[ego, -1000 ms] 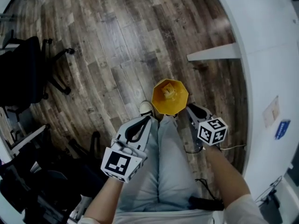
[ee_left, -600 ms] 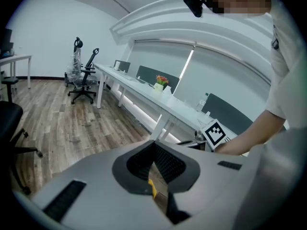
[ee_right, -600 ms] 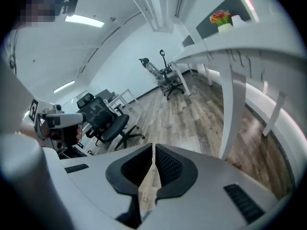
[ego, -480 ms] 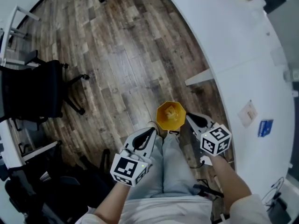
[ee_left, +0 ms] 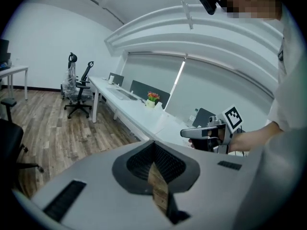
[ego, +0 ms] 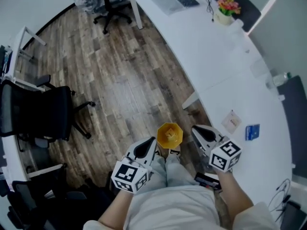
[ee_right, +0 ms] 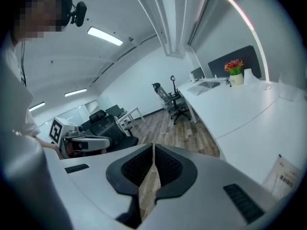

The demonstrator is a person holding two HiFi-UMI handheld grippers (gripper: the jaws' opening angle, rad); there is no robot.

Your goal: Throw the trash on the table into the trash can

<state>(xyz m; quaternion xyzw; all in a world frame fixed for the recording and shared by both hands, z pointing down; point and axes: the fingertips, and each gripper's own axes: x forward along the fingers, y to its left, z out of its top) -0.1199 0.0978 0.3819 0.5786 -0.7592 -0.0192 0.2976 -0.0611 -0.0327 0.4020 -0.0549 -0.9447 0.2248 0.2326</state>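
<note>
Both forearms reached forward, the left gripper (ego: 150, 143) and right gripper (ego: 197, 131) flanking the yellow trash can (ego: 170, 134), jaws pressed together, empty.

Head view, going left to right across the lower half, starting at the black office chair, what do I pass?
black office chair → left gripper → yellow trash can → right gripper → white card → blue card

open floor (ego: 124, 80) to the left; yellow trash can (ego: 170, 135) stands near the white table (ego: 225, 75) (long, curved) walling the right.
</note>
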